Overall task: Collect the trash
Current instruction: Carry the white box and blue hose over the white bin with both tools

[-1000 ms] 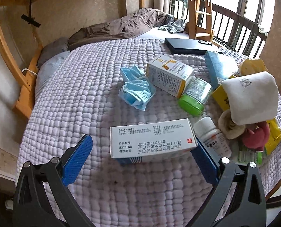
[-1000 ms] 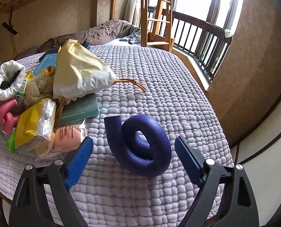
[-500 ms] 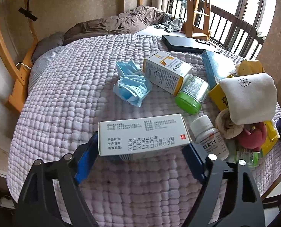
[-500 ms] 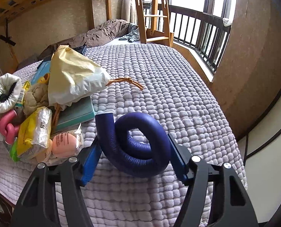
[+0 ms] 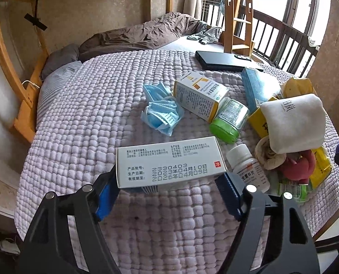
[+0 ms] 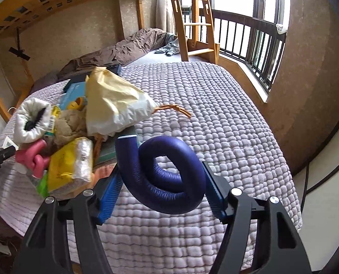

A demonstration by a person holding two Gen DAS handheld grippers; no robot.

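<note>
On the lilac quilt (image 5: 82,118), a white medicine box (image 5: 169,159) with printed dates lies crosswise between the blue pads of my left gripper (image 5: 168,179). The jaws are still closing, and each pad touches one end of the box. In the right wrist view my right gripper (image 6: 161,171) is shut on a coiled dark blue foam tube (image 6: 169,196), with one pad on each side of the coil. The tube sits slightly above the quilt (image 6: 215,114).
Beyond the box lie crumpled blue face masks (image 5: 161,111), a yellow-and-white carton (image 5: 199,96), a green-capped jar (image 5: 230,121) and a white pill bottle (image 5: 247,169). A heap with a white cloth roll (image 5: 292,123), a cream bag (image 6: 114,100) and a yellow packet (image 6: 71,166) lies between the grippers.
Both grippers have gone from wide open to closed around their items. The left pads now meet the box ends. The right pads squeeze the blue tube, which sits higher in the view.
</note>
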